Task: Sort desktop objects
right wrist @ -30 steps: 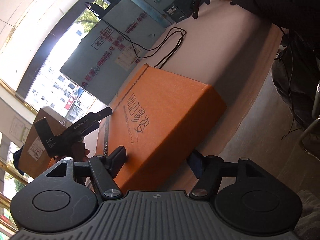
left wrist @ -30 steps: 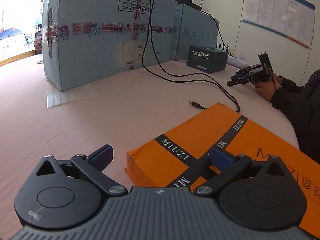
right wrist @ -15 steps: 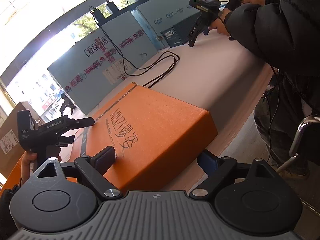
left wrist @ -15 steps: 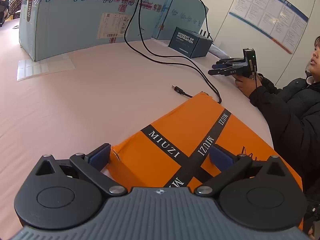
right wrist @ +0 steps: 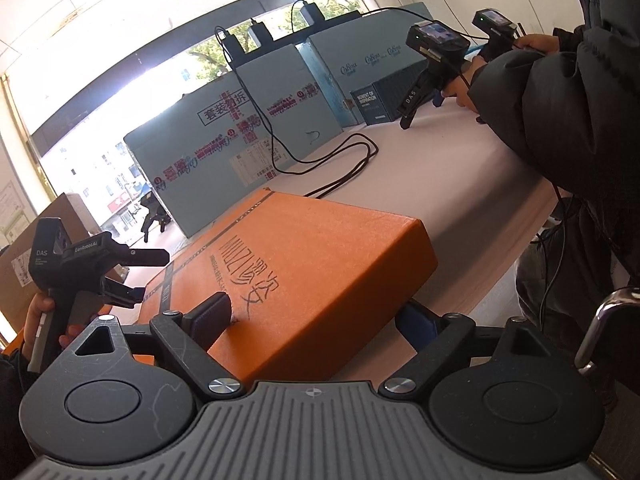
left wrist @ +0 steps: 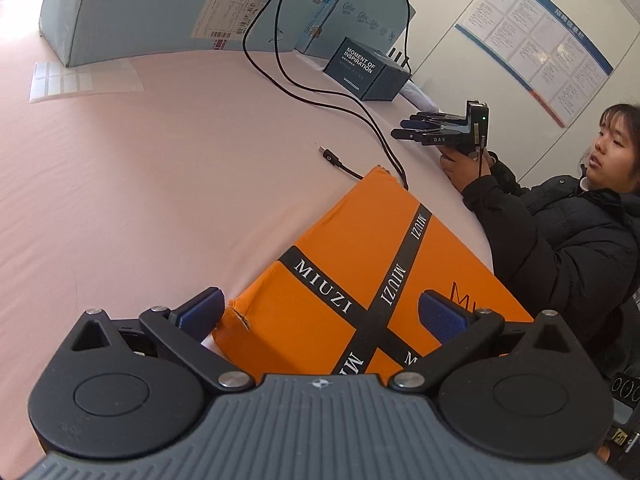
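Note:
A flat orange box [left wrist: 360, 248] with black MIUZI bands lies on the pink table [left wrist: 160, 160]. My left gripper [left wrist: 320, 312] is open and straddles the box's near corner, one blue pad beside the torn corner and the other over the top face. In the right wrist view the same orange box [right wrist: 312, 248] sits at the table's edge. My right gripper [right wrist: 312, 318] is open around its near corner, with one finger resting over the printed top and the other past the side. The left gripper [right wrist: 140, 276], held by a hand, shows at the box's far end.
Large light-blue cartons [left wrist: 168, 4] line the back, with black cables [left wrist: 320, 92] trailing to a loose USB plug [left wrist: 329, 157]. A small dark box [left wrist: 366, 70] stands behind. A seated person in a black jacket [left wrist: 560, 240] holds two more grippers [left wrist: 444, 130]. A label sheet [left wrist: 80, 80] lies at the left.
Both grippers have closed in on the orange box's corners, and the right view has rolled level. The box has stayed in place. The fingers' spread looks unchanged.

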Tool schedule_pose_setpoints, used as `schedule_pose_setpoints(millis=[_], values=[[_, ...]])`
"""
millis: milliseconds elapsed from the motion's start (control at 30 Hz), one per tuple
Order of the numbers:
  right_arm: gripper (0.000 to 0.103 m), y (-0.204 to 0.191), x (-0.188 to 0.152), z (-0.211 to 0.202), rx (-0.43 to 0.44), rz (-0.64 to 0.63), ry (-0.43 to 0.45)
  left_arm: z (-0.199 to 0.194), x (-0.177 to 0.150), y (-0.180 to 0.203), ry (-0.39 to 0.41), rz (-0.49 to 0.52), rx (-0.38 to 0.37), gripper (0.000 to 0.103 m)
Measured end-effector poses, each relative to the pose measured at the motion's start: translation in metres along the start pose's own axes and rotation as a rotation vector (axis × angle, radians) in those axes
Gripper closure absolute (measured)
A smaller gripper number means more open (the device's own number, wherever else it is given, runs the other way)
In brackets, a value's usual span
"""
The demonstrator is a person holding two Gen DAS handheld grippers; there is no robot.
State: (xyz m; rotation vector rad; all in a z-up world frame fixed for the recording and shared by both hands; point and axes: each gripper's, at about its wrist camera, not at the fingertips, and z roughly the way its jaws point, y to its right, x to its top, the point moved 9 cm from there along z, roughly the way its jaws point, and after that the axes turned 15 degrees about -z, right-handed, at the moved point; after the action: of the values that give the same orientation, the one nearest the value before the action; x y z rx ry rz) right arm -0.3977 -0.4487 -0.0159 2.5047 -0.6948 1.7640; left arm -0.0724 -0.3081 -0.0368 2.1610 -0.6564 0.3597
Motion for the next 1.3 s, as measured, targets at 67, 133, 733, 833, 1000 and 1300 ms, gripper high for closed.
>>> schedule_pose_setpoints(millis=[67, 133, 733, 833, 1000, 1300], values=[[0.018, -0.003, 0.006, -0.001, 0.024, -0.02, 0.004, -0.005, -0.007, 0.002, -0.016, 0.006, 0.014, 0.0], [0.018, -0.009, 0.012, -0.001, 0.042, -0.048, 0.005, -0.013, -0.019, 0.005, -0.041, 0.028, 0.024, 0.0], [0.021, -0.164, 0.032, 0.061, 0.515, -0.276, -0.084, -0.184, -0.121, -0.082, 0.033, -0.107, 0.141, 0.0], [0.016, -0.195, 0.026, 0.075, 0.615, -0.3, -0.152, -0.217, -0.142, -0.096, 0.075, -0.123, 0.188, 0.0], [0.013, -0.23, 0.009, 0.098, 0.734, -0.307, -0.28, -0.256, -0.18, -0.104, 0.117, -0.14, 0.268, 0.0], [0.003, -0.241, 0.001, 0.129, 0.691, -0.264, -0.49, -0.276, -0.188, -0.114, 0.178, -0.247, 0.278, 0.0]])
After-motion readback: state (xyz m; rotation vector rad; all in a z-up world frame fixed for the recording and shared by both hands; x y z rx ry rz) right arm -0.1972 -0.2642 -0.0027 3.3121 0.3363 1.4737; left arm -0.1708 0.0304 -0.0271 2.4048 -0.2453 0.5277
